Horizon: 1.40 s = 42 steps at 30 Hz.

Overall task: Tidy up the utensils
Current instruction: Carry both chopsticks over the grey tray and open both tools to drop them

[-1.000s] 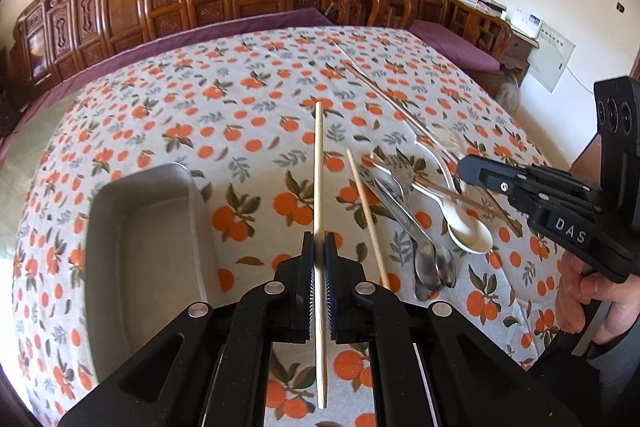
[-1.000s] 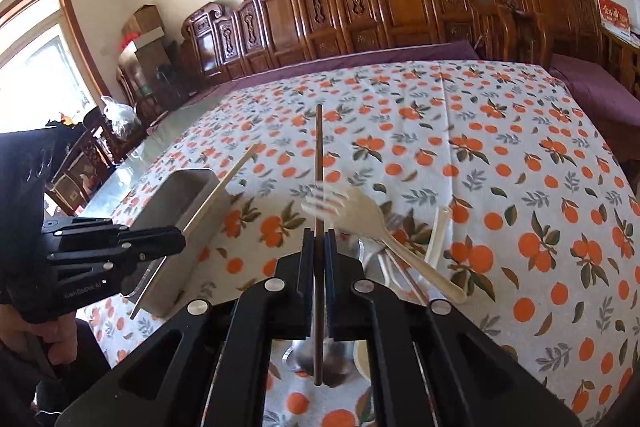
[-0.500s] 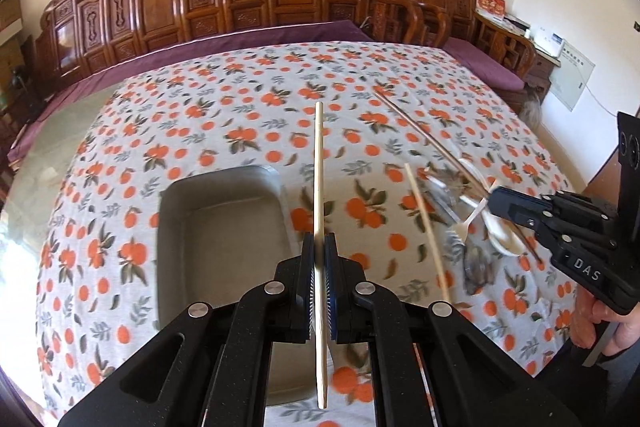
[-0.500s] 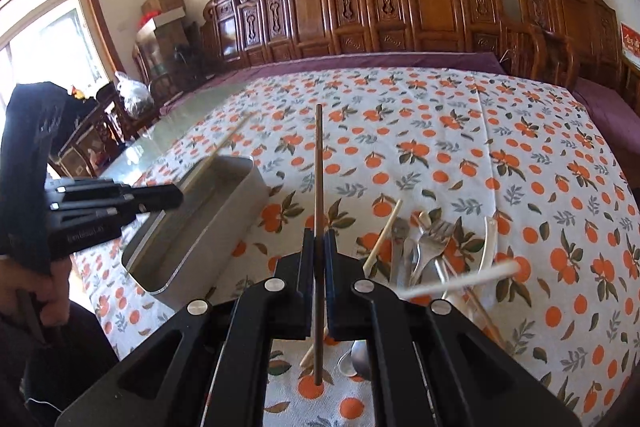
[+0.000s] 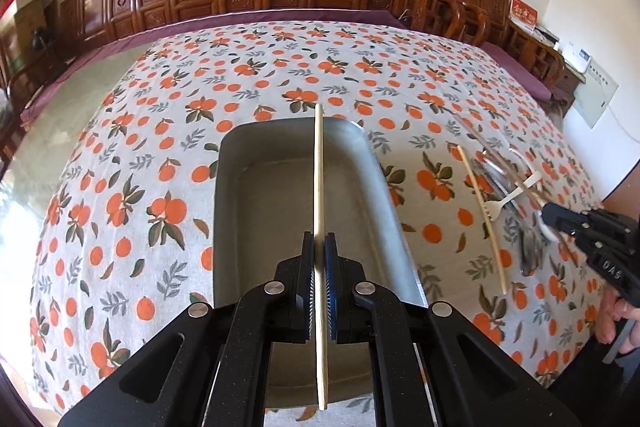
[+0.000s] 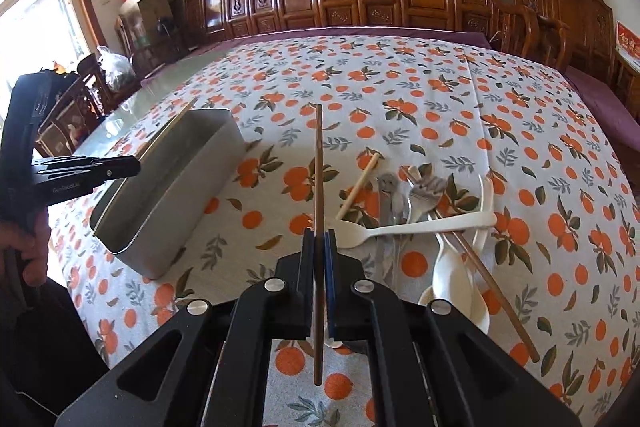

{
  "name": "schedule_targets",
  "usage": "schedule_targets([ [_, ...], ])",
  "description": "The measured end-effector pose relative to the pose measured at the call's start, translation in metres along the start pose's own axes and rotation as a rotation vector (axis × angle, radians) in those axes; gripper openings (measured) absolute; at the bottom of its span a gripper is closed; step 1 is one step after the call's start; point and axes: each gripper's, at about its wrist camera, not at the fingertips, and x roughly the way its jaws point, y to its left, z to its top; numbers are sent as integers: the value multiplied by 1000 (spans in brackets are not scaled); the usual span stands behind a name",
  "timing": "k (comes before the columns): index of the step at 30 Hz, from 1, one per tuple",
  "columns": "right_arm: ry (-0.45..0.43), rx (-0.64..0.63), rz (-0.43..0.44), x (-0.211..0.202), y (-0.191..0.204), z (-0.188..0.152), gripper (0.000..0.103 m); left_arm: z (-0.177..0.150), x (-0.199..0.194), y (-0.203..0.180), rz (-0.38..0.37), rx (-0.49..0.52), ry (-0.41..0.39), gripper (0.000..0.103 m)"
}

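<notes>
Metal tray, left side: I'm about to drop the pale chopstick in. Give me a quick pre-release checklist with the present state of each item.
1. Left gripper shut on the pale chopstick: ok.
2. Chopstick over the metal tray opening: ok; it runs along the tray's length in the left wrist view.
3. Tray interior free of other utensils: ok in the visible part; the near end is hidden behind the gripper.
4. Height above the tray floor: cannot tell.
5. Right gripper clear of the tray: ok; shut on the dark chopstick, over the tablecloth beside the tray.
6. Remaining utensil pile undisturbed on the cloth: ok.
</notes>
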Motion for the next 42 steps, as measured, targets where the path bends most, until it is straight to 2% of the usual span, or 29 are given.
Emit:
schedule_targets([
  [6, -3, 9, -9, -4, 8, 5, 6, 1, 6, 5, -3, -15, -2, 4],
  [10, 0, -10, 6, -6, 27, 12, 6, 4, 11, 17, -14, -44, 6, 4],
  [20, -7, -36, 107, 0, 88, 42, 6, 8, -2, 41, -17, -83, -28, 4],
  [23, 18, -33, 141, 14, 111, 45, 6, 8, -10, 46, -8, -85, -49, 4],
  [29, 95, -31, 154, 49, 143, 47, 6, 7, -23, 64, -1, -120, -78, 4],
  [42, 189, -1, 131, 99, 170, 50, 7, 7, -34, 80, -5, -157, -110, 4],
])
